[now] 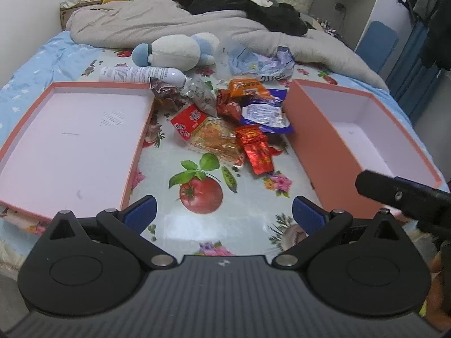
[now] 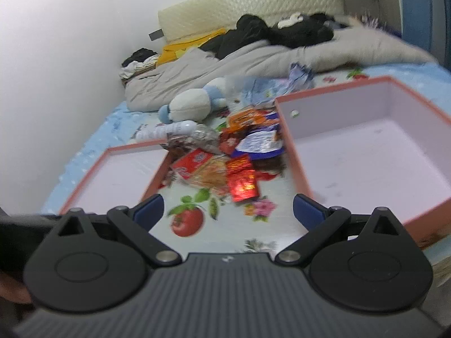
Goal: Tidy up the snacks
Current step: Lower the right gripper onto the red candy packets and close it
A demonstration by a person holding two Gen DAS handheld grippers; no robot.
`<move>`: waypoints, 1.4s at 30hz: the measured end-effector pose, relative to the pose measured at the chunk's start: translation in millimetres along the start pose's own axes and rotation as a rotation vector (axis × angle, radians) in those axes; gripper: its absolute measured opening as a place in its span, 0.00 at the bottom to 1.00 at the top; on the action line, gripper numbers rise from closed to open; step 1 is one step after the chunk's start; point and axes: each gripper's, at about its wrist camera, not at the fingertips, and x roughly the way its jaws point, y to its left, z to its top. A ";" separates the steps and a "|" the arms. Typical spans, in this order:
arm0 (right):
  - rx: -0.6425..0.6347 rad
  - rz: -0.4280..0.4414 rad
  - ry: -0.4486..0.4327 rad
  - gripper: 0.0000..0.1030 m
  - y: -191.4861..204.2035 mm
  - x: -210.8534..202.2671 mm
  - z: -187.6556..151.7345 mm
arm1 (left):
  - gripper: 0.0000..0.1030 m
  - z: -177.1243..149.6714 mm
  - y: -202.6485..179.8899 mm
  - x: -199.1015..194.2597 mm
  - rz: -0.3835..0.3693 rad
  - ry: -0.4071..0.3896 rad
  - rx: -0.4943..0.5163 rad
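A pile of snack packets lies on the flowered sheet between two pink boxes; it also shows in the right wrist view. It holds a red foil packet, a red square packet and a blue-and-white packet. The shallow pink lid lies left, the deep pink box right. My left gripper is open and empty, short of the pile. My right gripper is open and empty, also short of the pile; part of it shows in the left wrist view.
A white spray can, a blue-and-white plush toy and a crumpled blue bag lie behind the pile. A grey quilt and dark clothes cover the far bed. A wall stands left.
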 end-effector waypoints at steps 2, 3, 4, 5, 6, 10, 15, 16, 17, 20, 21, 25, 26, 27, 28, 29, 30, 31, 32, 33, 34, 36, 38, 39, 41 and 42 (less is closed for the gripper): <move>-0.018 0.013 0.006 0.84 3.4 10.7 3.4 | 1.00 2.3 6.3 17.5 0.003 0.001 -0.014; -0.023 0.020 0.013 0.81 5.5 16.3 5.2 | 1.00 3.4 9.4 25.4 -0.003 0.007 -0.019; -0.025 0.033 0.021 0.77 6.9 21.0 7.0 | 0.99 4.6 12.0 32.8 -0.007 0.008 -0.025; -0.026 0.046 0.028 0.75 8.2 26.5 8.9 | 0.99 6.5 14.8 41.6 -0.010 0.005 -0.030; -0.030 0.052 0.032 0.73 9.8 31.6 10.6 | 0.99 7.8 16.6 47.8 -0.014 0.002 -0.030; -0.051 0.047 0.053 0.60 11.9 54.3 18.6 | 0.96 16.0 22.1 77.7 -0.043 0.005 -0.039; -0.065 0.034 0.092 0.54 8.7 93.1 31.3 | 0.91 24.9 31.9 120.1 -0.089 0.041 -0.076; -0.065 0.034 0.102 0.54 7.4 102.5 33.6 | 0.89 26.8 33.6 128.7 -0.095 0.045 -0.074; -0.067 0.026 0.107 0.54 6.1 110.9 35.5 | 0.89 28.1 35.4 136.4 -0.096 0.050 -0.070; -0.069 0.006 0.136 0.54 3.3 138.2 40.9 | 0.88 33.0 39.9 159.7 -0.105 0.064 -0.052; -0.064 -0.003 0.152 0.54 1.6 148.0 41.7 | 0.87 34.8 41.1 166.9 -0.102 0.066 -0.047; -0.056 -0.040 0.227 0.54 -5.1 186.1 43.2 | 0.87 42.1 46.8 190.5 -0.109 0.068 -0.022; -0.049 -0.048 0.243 0.54 -6.8 194.6 44.5 | 0.87 42.6 48.0 193.6 -0.114 0.070 -0.021; -0.045 -0.053 0.258 0.54 -8.1 203.2 45.4 | 0.87 44.5 50.1 200.1 -0.117 0.072 -0.018; -0.045 -0.059 0.275 0.54 -9.3 211.4 46.3 | 0.87 45.6 51.9 205.3 -0.123 0.073 -0.015; -0.043 -0.067 0.283 0.54 -10.2 219.2 47.7 | 0.87 46.2 53.5 210.6 -0.124 0.072 -0.011; -0.042 -0.075 0.287 0.55 -11.1 225.3 48.4 | 0.87 46.5 54.3 215.2 -0.127 0.063 -0.006; -0.044 -0.086 0.294 0.57 -12.3 231.6 49.1 | 0.87 47.3 53.5 218.1 -0.131 0.050 0.008; -0.046 -0.094 0.302 0.58 -13.4 236.9 49.9 | 0.86 49.1 51.8 220.6 -0.130 0.047 0.024; -0.050 -0.092 0.316 0.58 -15.0 242.8 51.0 | 0.85 52.0 50.5 223.8 -0.138 0.044 0.035; -0.054 -0.090 0.336 0.58 -16.8 249.2 51.8 | 0.85 53.8 49.5 226.9 -0.151 0.043 0.035; -0.043 -0.097 0.361 0.58 -19.6 259.3 52.2 | 0.85 55.4 47.5 232.5 -0.155 0.031 0.053; -0.013 -0.091 0.379 0.58 -24.9 265.6 51.2 | 0.84 56.6 44.4 237.2 -0.146 0.016 0.083; -0.006 -0.081 0.387 0.58 -26.4 267.8 49.8 | 0.84 56.9 43.5 238.9 -0.145 0.011 0.093; -0.001 -0.070 0.381 0.59 -27.6 268.5 47.9 | 0.84 57.8 43.5 242.0 -0.148 0.002 0.106; -0.002 -0.066 0.379 0.59 -28.2 268.1 47.5 | 0.84 58.6 44.1 243.6 -0.153 -0.003 0.106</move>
